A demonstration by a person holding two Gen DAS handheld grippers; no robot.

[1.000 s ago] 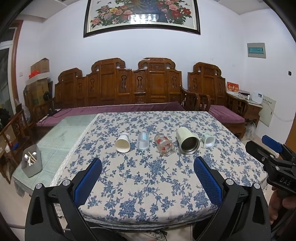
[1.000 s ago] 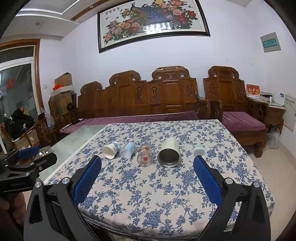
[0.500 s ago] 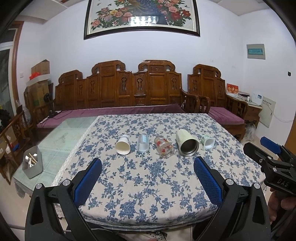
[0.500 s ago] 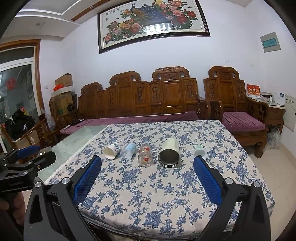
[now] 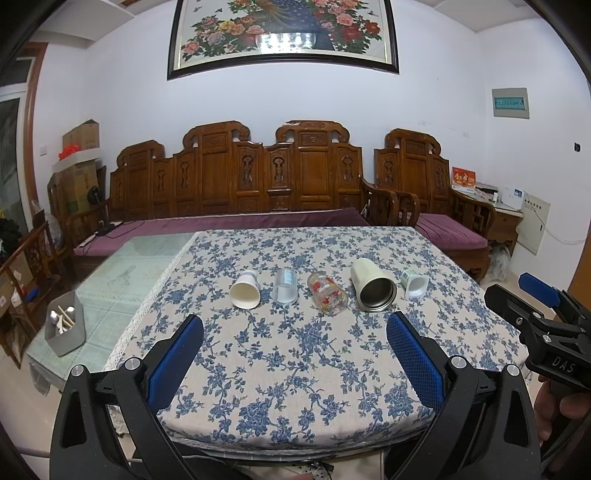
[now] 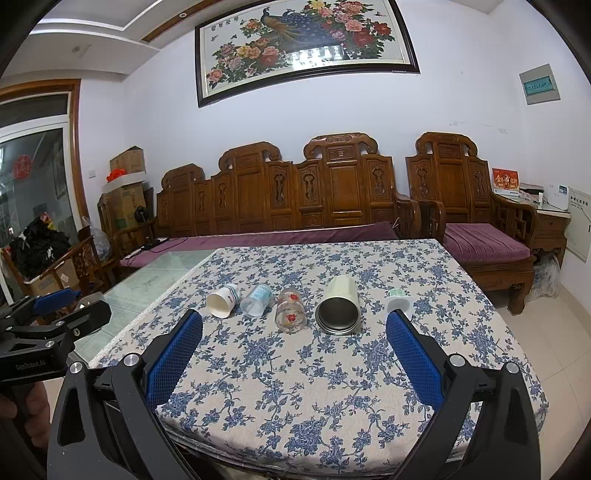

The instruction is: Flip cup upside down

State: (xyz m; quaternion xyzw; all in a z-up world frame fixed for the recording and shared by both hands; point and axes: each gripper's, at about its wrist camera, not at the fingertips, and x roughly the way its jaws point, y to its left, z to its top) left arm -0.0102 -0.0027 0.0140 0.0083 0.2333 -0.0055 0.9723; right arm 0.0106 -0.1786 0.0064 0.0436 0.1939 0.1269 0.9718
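Two grippers hang over the near edge of the table, both spread wide with nothing between their blue-padded fingers. The left gripper [image 5: 294, 341] frames the middle of the cloth; the right gripper [image 6: 294, 338] does the same from a spot further right, and neither touches any cup. Each camera also catches the other tool from the side: the left wrist view shows the right one at its right edge, the right wrist view shows the left one at its left edge.

Beyond the fingers, five cups lie on their sides in a row across the blue-flowered tablecloth [image 5: 295, 369], mouths toward the cameras. From the left: a white paper cup [image 5: 245, 294], a clear plastic cup with a pale blue label [image 5: 286, 285], a clear glass tumbler with red flower prints [image 5: 327, 298], a cream tumbler with a steel interior [image 5: 372, 285], and a small white cup with a green band [image 5: 414, 283]. They sit near one another without touching.

Only the left wrist view shows a grey plastic bin holding utensils [image 5: 65, 327], standing on the glass-topped part of the table beside the cloth. In the right wrist view the small white cup is partly covered by the right-hand fingertip [image 6: 397, 319].

Behind the table stands a carved dark wooden bench with purple cushions [image 5: 258, 184], and above it a framed peony painting [image 5: 284, 33]
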